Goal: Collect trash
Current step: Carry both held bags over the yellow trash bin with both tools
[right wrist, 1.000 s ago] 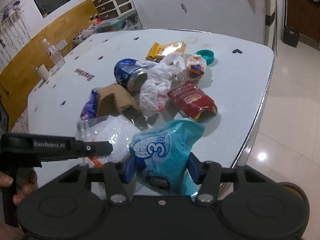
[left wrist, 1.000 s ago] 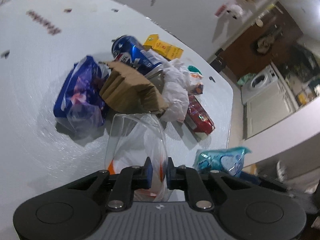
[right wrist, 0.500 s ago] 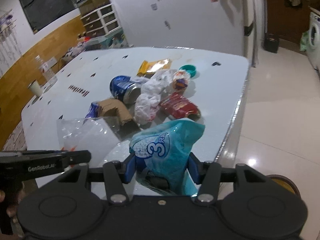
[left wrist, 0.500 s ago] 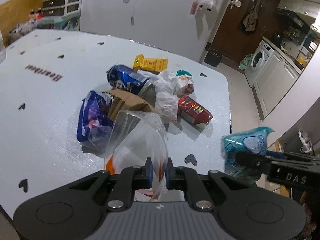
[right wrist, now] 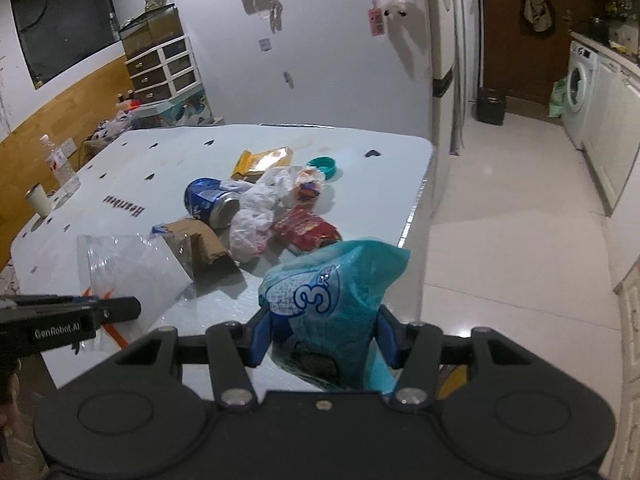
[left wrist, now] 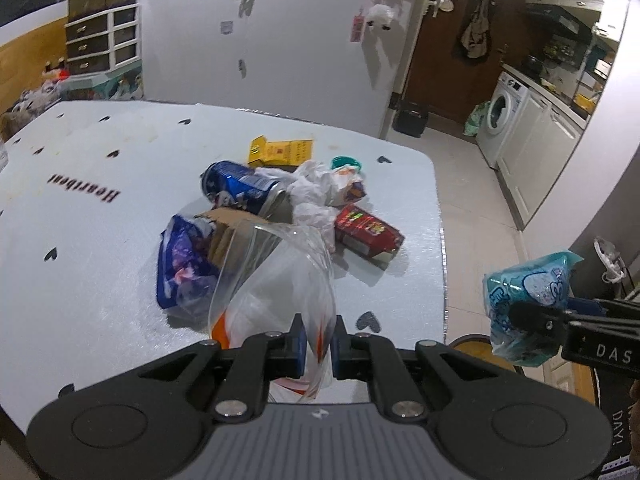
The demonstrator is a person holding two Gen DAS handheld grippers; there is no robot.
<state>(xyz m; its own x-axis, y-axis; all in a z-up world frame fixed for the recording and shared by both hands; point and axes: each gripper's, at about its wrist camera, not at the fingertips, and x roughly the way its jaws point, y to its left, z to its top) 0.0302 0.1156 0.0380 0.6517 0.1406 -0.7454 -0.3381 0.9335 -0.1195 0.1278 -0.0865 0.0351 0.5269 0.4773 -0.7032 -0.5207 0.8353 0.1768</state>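
Observation:
My left gripper (left wrist: 318,346) is shut on a clear plastic bag (left wrist: 276,280) with orange marks, held up above the near part of the white table (left wrist: 80,264). My right gripper (right wrist: 322,338) is shut on a crumpled teal wrapper (right wrist: 332,300), held beyond the table's right edge; the same wrapper (left wrist: 528,300) shows at the right of the left wrist view. On the table lies a trash heap: a blue can (left wrist: 240,190), brown cardboard (left wrist: 228,226), a purple wrapper (left wrist: 180,268), white crumpled plastic (left wrist: 312,192), a red packet (left wrist: 368,234), a yellow box (left wrist: 282,152) and a teal lid (left wrist: 346,162).
The table's right edge (left wrist: 442,240) drops to a glossy tiled floor (right wrist: 520,216). A round bin rim (left wrist: 476,344) shows below that edge. A water bottle (right wrist: 60,164) and a cup (right wrist: 38,200) stand at the table's far left. Kitchen cabinets and a washing machine (right wrist: 578,88) stand far right.
Both grippers have risen and drawn back from the trash heap, each keeping its hold. The left one rolled toward level. The teal wrapper now hangs past the table's right edge.

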